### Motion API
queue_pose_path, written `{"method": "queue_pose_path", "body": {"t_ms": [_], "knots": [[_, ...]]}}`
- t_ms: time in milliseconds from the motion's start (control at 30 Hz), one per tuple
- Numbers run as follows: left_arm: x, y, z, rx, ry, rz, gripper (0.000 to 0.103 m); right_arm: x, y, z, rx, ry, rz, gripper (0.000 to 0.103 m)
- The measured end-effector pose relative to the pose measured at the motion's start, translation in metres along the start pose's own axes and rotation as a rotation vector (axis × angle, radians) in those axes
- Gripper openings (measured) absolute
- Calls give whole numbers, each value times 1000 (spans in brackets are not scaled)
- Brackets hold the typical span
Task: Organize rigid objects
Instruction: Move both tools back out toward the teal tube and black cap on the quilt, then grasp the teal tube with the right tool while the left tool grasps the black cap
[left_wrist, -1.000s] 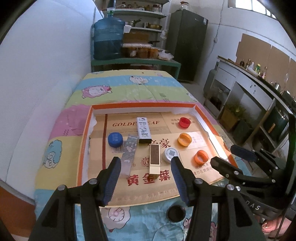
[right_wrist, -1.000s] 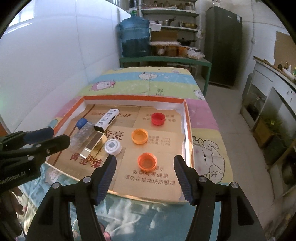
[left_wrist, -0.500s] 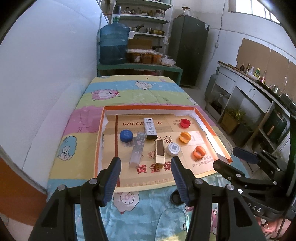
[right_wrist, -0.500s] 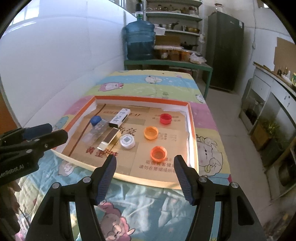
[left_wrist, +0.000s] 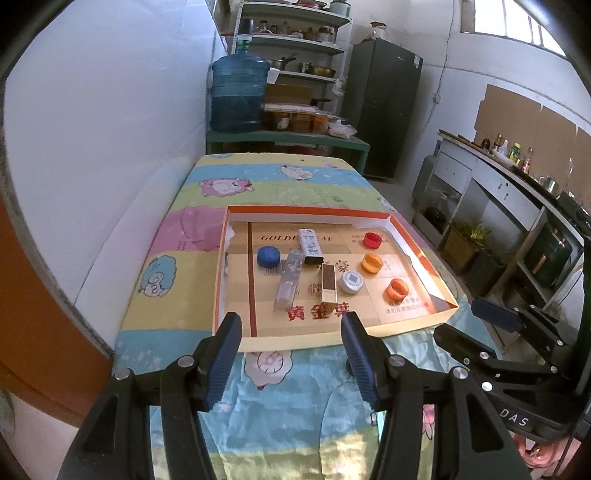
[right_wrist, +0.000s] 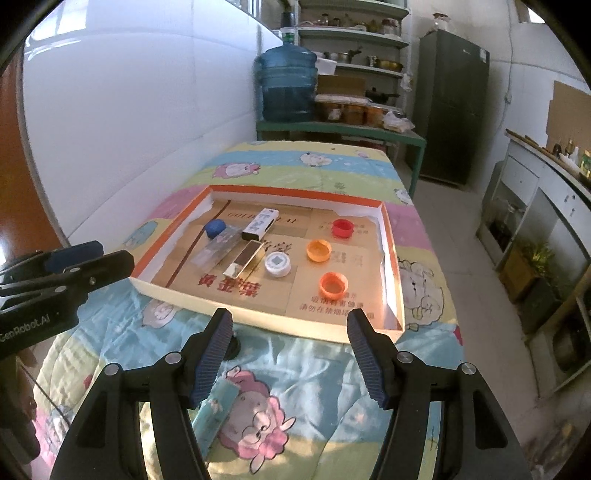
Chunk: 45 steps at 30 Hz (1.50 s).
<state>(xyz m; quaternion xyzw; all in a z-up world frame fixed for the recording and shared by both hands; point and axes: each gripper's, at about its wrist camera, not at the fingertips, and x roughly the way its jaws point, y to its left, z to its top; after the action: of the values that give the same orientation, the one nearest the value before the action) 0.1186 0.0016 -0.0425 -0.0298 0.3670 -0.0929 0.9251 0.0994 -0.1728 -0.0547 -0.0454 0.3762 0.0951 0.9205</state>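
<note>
A shallow cardboard tray (left_wrist: 332, 338) (right_wrist: 258, 314) with an orange rim lies on the cartoon-print cloth. Inside it lie a blue cap (left_wrist: 268, 256) (right_wrist: 215, 227), a clear box (left_wrist: 288, 282) (right_wrist: 216, 249), a white box (left_wrist: 310, 243) (right_wrist: 260, 222), a gold box (left_wrist: 328, 282) (right_wrist: 245, 259), a white cap (left_wrist: 351, 281) (right_wrist: 277, 264), a red cap (left_wrist: 372, 239) (right_wrist: 341, 227) and two orange caps (left_wrist: 371, 262) (left_wrist: 397, 288) (right_wrist: 318, 250) (right_wrist: 333, 284). My left gripper (left_wrist: 291, 354) hangs open before the tray's near edge. My right gripper (right_wrist: 290, 349) is open too, holding nothing.
A dark round thing (right_wrist: 232, 347) and a flat teal object (right_wrist: 216, 410) lie on the cloth near the grippers. A white wall runs along the left. Behind the table stand a water jug (left_wrist: 239, 98), shelves and a dark cabinet (left_wrist: 382, 107); a counter lines the right.
Both grippers have drawn back from the tray and risen a little, so the tray and its objects look smaller and farther. Both stay open; nothing in the tray moved.
</note>
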Motion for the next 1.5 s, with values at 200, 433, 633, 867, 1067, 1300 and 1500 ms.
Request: {"method": "queue_pose_path", "body": {"t_ms": [200, 433, 633, 867, 1067, 1300, 1500], "knots": [[-12, 3, -8, -3, -11, 6, 56, -13, 8, -7, -3, -7, 2, 66], [-25, 8, -18, -12, -23, 14, 56, -22, 18, -16, -4, 1, 5, 66], [-30, 11, -28, -11, -24, 30, 56, -22, 30, -30, -5, 23, 11, 66], [-31, 11, -38, -1, -20, 44, 56, -11, 44, -45, -3, 63, 20, 66], [-29, 18, -44, -13, -6, 48, 56, 6, 55, -58, 9, 97, 25, 66], [-25, 23, -46, -23, 8, 45, 56, 21, 57, -65, 44, 129, 63, 66], [-20, 18, -47, -9, 21, 27, 56, 29, 55, -68, 65, 149, 66, 55]]}}
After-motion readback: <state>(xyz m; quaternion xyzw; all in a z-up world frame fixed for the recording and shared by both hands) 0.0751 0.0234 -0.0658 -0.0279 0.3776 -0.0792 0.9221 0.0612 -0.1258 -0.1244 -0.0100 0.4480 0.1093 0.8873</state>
